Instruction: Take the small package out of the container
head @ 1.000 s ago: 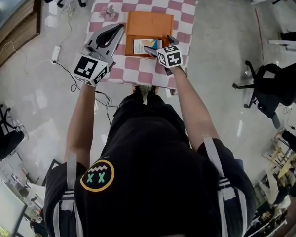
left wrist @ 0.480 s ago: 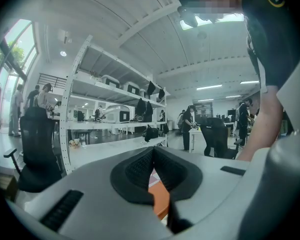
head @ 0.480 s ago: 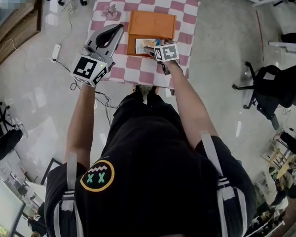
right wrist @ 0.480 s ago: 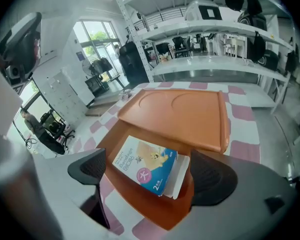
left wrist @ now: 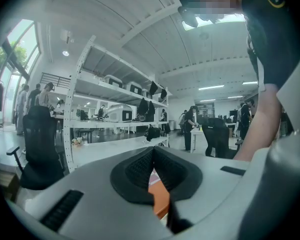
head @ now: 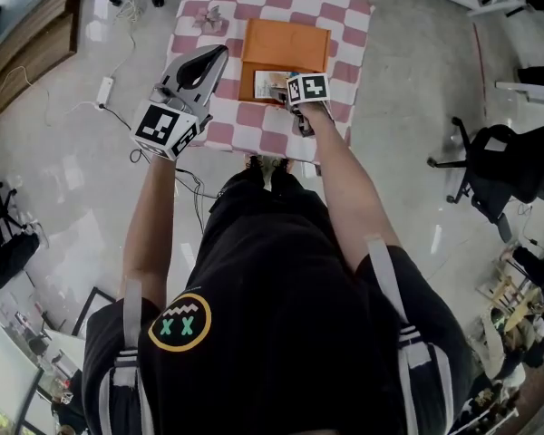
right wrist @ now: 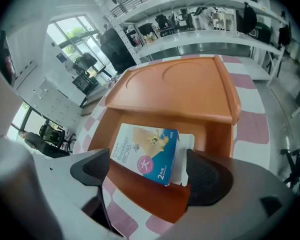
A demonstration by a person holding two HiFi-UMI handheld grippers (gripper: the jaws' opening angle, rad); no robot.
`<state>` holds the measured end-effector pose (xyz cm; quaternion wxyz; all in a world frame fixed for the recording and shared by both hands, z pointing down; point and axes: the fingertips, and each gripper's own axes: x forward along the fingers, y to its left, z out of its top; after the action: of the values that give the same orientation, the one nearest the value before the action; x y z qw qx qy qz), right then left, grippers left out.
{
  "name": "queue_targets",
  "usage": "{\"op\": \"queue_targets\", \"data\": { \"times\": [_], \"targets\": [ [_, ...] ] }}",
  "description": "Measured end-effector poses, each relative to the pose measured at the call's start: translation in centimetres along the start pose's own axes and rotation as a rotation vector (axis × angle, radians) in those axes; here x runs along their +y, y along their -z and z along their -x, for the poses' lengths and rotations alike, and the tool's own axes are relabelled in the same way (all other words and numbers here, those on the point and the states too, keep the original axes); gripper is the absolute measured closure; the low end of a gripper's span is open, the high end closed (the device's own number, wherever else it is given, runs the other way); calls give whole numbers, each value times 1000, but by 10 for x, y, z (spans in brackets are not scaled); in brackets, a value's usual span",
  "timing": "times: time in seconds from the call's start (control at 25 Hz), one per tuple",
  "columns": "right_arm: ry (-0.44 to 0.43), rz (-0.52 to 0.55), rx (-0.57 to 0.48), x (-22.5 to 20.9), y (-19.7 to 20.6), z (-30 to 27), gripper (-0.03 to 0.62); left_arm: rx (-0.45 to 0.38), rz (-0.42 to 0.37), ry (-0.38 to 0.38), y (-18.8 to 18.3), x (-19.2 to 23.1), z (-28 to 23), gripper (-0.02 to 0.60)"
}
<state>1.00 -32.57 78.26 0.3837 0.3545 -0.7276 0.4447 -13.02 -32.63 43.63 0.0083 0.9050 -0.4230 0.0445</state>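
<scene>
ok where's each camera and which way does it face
Head view: on the head, steeply down at the table, orange container and small package; torso, arms, left gripper, right gripper show.
Left gripper view: on that gripper, tilted up at shelves; shut jaws, an arm.
Right gripper view: on that gripper, into the container; closing jaws flank the package.
Shared: head and right gripper views show container and package.

One container (head: pixel 286 43) is sitting on one checkered table (head: pixel 344 25), and one package (right wrist: pixel 147 154) is lying inside it. One small pink item (head: pixel 210 16) is lying on the cloth. Two grippers are showing: the left gripper (head: pixel 219 54), and the right gripper (right wrist: pixel 147 171), its jaws closing around the package. Two shoes (head: pixel 254 163) are showing at the table's edge.
</scene>
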Motion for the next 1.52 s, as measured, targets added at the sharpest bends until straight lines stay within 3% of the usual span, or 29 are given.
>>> {"op": "queue_targets", "data": {
  "times": [0.44,0.6,1.0,1.04,1.12,1.52],
  "targets": [
    [-107,-163,124,3,6,-17,139,4,0,-12,1,10,7,565],
    [-171,-162,161,8,6,-17,166,6,4,-15,2,10,9,565],
    [-297,-167,114,12,-5,-17,453,16,15,-21,9,15,7,565],
    [-294,-161,108,12,-6,-17,460,17,14,-22,9,15,7,565],
    [-278,-141,103,9,-6,-15,533,20,13,-22,8,15,6,565],
    [-474,-190,35,33,-11,7,572,10,8,-3,2,7,0,565]
  ]
}}
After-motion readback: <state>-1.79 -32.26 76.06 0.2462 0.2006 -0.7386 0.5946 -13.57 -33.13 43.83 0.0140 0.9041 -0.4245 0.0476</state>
